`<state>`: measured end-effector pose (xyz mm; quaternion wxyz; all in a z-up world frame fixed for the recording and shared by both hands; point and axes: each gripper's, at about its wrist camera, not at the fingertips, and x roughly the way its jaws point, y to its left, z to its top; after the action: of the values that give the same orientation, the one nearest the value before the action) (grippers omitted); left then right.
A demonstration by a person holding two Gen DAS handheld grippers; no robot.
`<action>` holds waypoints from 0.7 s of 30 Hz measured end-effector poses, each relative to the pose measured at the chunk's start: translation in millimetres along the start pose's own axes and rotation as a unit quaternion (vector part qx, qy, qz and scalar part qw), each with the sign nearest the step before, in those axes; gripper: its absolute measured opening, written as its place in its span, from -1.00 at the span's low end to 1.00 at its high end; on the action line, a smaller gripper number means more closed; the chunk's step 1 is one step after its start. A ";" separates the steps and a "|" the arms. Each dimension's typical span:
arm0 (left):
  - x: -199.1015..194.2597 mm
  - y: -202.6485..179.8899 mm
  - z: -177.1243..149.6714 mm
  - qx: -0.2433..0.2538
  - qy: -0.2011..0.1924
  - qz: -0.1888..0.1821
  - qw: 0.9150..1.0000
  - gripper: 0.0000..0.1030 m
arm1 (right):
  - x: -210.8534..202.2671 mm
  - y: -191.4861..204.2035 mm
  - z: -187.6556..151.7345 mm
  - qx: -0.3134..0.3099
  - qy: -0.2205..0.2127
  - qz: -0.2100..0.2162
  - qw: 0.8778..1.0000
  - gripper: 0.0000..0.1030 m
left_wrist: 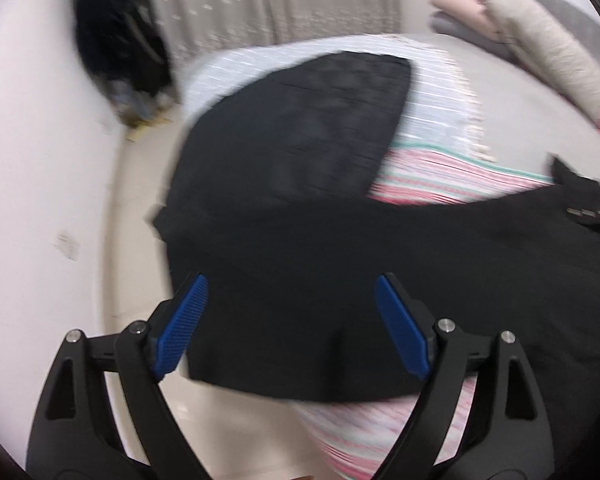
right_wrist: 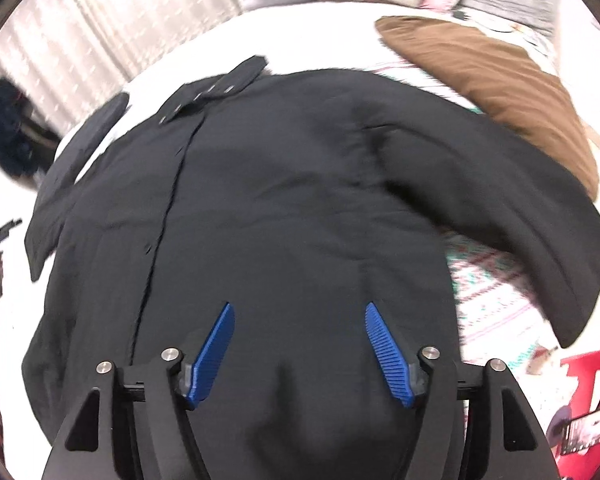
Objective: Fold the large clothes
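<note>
Striped bed cover under black shirt; left gripper and right gripper both spread wide, pinching nothing; pinch shirt edges evenly, fold slowly

No words, numbers or brand names can be read in either view. The red thing at the lower right edge of the right wrist view has some white shapes and a dark strip with marks on it, but they are too blurry to make out. The small pale scrap on the floor in the left wrist view shows no letters that can be told.
</note>
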<state>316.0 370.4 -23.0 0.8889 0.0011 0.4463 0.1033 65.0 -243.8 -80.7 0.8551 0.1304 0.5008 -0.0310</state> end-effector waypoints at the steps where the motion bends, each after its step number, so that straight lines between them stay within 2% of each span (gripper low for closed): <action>1: -8.2 -11.2 -5.9 0.003 0.003 -0.021 1.000 0.67 | -5.6 -10.6 -2.1 0.009 -0.009 -0.006 1.000 0.38; 6: -47.8 -75.5 -31.0 0.047 0.013 -0.096 0.994 0.69 | -19.2 -52.1 -14.0 0.047 -0.031 -0.025 0.998 0.41; 10: -80.2 -126.4 -55.1 0.071 0.018 -0.152 0.986 0.84 | -26.8 -87.9 -25.3 0.075 -0.046 -0.039 0.995 0.42; 13: -99.1 -161.1 -72.9 0.083 0.019 -0.184 0.979 0.88 | -31.0 -114.3 -33.3 0.086 -0.058 -0.050 0.993 0.44; 21: -126.3 -249.9 -128.8 0.124 0.039 -0.254 0.958 0.89 | -35.0 -194.7 -42.7 0.134 -0.058 -0.058 0.988 0.46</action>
<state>186.2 90.8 -23.8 0.8605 -0.0062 0.4756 -0.1823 -24.4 -423.3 -107.7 0.8542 0.2129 0.4485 -0.1545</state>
